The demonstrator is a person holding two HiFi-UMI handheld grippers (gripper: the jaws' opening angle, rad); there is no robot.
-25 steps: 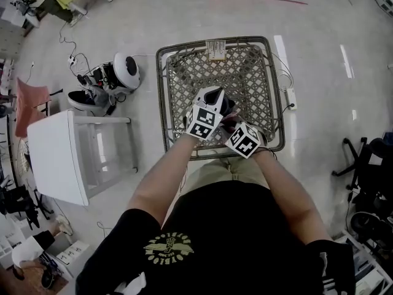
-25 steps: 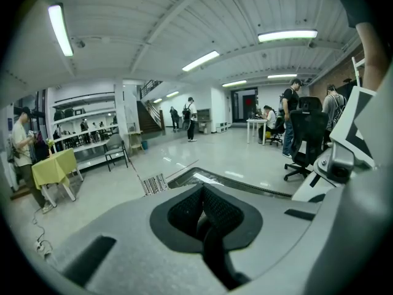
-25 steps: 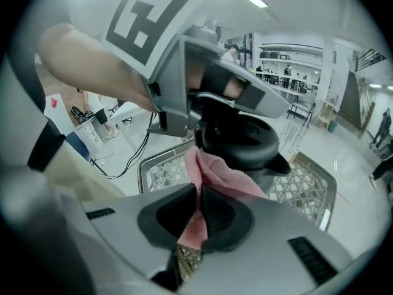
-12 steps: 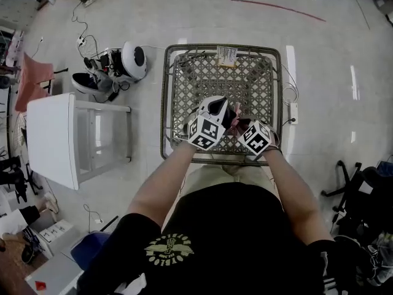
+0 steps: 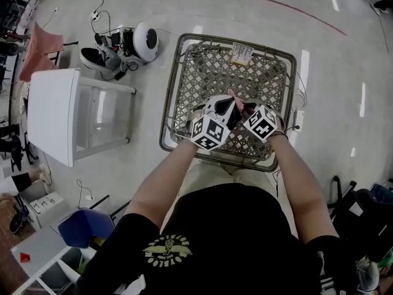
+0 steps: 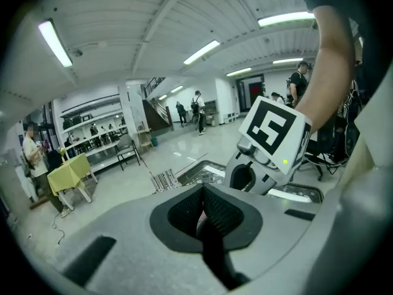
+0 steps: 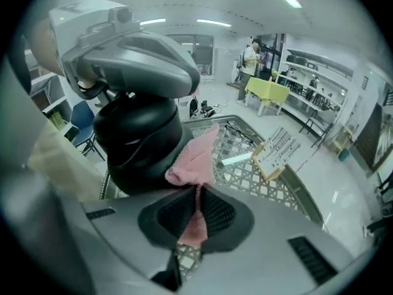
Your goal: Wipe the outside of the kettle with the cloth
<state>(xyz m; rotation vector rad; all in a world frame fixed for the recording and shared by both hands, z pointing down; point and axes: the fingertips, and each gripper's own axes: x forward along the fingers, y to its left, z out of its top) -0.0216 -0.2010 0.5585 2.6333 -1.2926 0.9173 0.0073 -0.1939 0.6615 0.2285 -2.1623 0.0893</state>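
Note:
Over the lattice table [image 5: 184, 72] my left gripper [image 5: 221, 115] holds up the kettle [image 5: 222, 107], a black body under a pale top. In the left gripper view its jaws [image 6: 202, 217] are shut on a dark part of the kettle that runs down between the pads. My right gripper [image 5: 244, 112] is shut on the pink cloth [image 5: 236, 98]. In the right gripper view the cloth [image 7: 195, 158] sticks out beyond the jaws [image 7: 198, 211] and lies against the kettle's black side [image 7: 135, 143]. The right gripper's marker cube [image 6: 270, 134] shows just beyond the left jaws.
A paper card [image 5: 241, 54] lies at the table's far edge. On the floor are a white side table [image 5: 52, 112] to the left, a round white device with cables [image 5: 146, 42], a blue chair [image 5: 83, 226] and a power strip [image 5: 299, 118] to the right.
My right gripper has slid with the cloth along the kettle's right side, away from me. The left gripper keeps the kettle in place. The head view has shifted.

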